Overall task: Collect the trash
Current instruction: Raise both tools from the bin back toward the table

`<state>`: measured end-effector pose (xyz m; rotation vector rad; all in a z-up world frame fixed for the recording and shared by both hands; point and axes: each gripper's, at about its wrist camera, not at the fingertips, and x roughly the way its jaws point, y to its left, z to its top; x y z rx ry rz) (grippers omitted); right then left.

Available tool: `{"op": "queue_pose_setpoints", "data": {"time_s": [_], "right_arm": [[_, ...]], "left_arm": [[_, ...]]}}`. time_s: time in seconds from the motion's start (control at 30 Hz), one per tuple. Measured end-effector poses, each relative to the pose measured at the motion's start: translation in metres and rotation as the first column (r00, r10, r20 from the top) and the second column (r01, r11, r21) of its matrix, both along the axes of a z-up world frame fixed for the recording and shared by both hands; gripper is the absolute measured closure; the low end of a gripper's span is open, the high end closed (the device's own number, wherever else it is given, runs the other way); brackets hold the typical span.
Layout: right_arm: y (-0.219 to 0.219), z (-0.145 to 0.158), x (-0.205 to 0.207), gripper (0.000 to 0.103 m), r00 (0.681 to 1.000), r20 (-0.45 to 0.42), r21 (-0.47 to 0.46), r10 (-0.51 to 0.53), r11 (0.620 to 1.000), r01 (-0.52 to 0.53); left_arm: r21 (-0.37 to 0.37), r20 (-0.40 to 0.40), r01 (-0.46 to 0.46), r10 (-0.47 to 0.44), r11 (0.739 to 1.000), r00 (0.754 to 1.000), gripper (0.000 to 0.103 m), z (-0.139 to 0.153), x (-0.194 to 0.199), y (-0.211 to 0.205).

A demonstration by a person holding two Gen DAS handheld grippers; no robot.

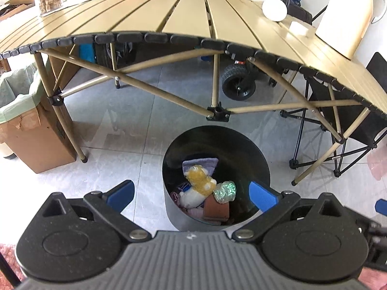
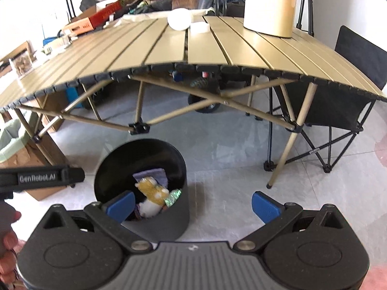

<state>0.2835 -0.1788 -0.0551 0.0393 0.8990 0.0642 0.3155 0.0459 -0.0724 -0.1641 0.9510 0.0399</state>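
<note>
Grey tiled floor point(image 1: 135, 130) carries a slatted folding table point(image 1: 183, 17); black folding chair point(image 2: 348, 96) stands beside it.

Both grippers — L point(image 1: 191, 194), R point(image 2: 192, 205) — wide apart.

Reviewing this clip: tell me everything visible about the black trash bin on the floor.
The trash bin is a dark, smooth-walled, lidless cylinder standing upright on the grey tiled floor, just in front of the slatted table's edge. Inside lie a yellow-and-white plush toy, a purple cloth, a shiny crumpled wrapper and a brown item. The open left gripper hovers above it, apparently without touching.
</note>
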Motion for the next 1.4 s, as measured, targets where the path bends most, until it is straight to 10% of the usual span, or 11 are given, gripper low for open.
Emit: {"op": "queue_pose_setpoints", "data": {"time_s": [0.6,1.4], "right_arm": [[-0.005,0.065,0.04,0.0,0.971,0.236,0.121,0.039,0.99,-0.069],[-0.025,0.082,0.215,0.0,0.921,0.386,0.189,-0.046,0.982,-0.03]], "left_arm": [[-0.015,0.182,-0.014,0.017,1.0,0.983,0.0,0.073,0.001,0.02],[0.027,0.275,-0.031,0.023,0.999,0.961,0.0,0.13,0.134,0.005]]}}
